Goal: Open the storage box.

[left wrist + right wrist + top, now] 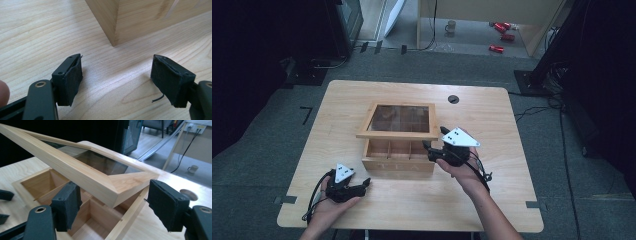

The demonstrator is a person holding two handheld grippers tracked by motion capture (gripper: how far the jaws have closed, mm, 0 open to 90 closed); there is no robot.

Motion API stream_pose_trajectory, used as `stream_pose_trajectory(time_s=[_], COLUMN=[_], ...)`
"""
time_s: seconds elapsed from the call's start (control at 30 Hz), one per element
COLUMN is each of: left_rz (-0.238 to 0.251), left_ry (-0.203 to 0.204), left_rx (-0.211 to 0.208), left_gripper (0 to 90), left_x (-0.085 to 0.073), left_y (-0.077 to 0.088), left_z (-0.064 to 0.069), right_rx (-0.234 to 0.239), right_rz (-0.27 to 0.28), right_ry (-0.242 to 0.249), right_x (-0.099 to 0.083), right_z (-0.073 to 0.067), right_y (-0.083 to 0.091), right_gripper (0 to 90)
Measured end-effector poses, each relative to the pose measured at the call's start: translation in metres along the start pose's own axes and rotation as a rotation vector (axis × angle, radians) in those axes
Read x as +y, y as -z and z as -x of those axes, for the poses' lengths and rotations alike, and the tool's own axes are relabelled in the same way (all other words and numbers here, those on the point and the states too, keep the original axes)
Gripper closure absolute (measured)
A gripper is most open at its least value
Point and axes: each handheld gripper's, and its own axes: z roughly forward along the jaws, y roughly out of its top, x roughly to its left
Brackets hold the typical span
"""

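- Wooden box (398,156) is sat mid-desk, directly ahead of the right tongs (428,149) and up-right of the left tongs (363,185).
- Glass-paned lid (399,121) is propped partly open, front edge raised off the box; its near corner (113,192) is seen between the right tongs' jaws, above the open compartments (92,217).
- Right tongs: jaws apart, pads (166,205) not pressed on the lid. The lid corner is straddled rather than clamped, judged so the lid can be lifted or steadied from the front right.
- Left tongs: jaws wide apart, nothing between them, only bare desk (37,30). They are held low on the desk with the box's corner (113,27) just ahead, likely parked there to brace the box if it slides.
- Risk judged: with the lid not gripped, it could drop shut.
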Motion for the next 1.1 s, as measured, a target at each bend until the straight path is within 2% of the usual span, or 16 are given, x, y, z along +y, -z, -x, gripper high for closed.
stream_pose_trajectory(time_s=[0.13, 0.37, 0.5, 0.67, 0.73, 0.83, 0.9, 0.97, 1.1], left_rz=[0.005, 0.004, 0.004, 0.004, 0.002, 0.001, 0.001, 0.0, 0.0], left_ry=[0.007, 0.007, 0.006, 0.007, 0.005, 0.006, 0.003, 0.002, 0.0], left_rx=[-0.001, -0.001, -0.004, -0.006, -0.006, -0.007, -0.007, -0.008, -0.009], left_gripper=[26.0, 26.0, 26.0, 26.0, 26.1, 26.0, 26.0, 26.0, 26.1], left_x=[0.0, 0.0, 0.0, 0.0, 0.0, 0.0, 0.0, 0.0, 0.0], left_y=[0.0, 0.0, 0.0, 0.0, 0.0, 0.0, 0.0, 0.0, 0.0], left_z=[0.0, 0.0, 0.001, 0.0, 0.0, 0.0, 0.0, 0.001, 0.001], right_rx=[-0.015, -0.031, -0.025, -0.024, -0.005, -0.013, -0.035, -0.047, -0.031], right_rz=[-0.005, 0.02, 0.025, 0.045, 0.05, 0.051, 0.05, 0.05, 0.069], right_ry=[0.016, 0.005, -0.005, 0.009, 0.0, 0.009, 0.016, -0.003, -0.06], right_x=[0.009, 0.027, 0.035, 0.043, 0.045, 0.048, 0.049, 0.049, 0.051], right_z=[0.005, 0.015, 0.021, 0.028, 0.031, 0.035, 0.039, 0.044, 0.054], right_y=[-0.005, -0.011, -0.02, -0.029, -0.032, -0.038, -0.042, -0.046, -0.053], right_gripper=[27.4, 27.7, 28.4, 38.4, 41.5, 44.2, 49.8, 53.5, 54.4])
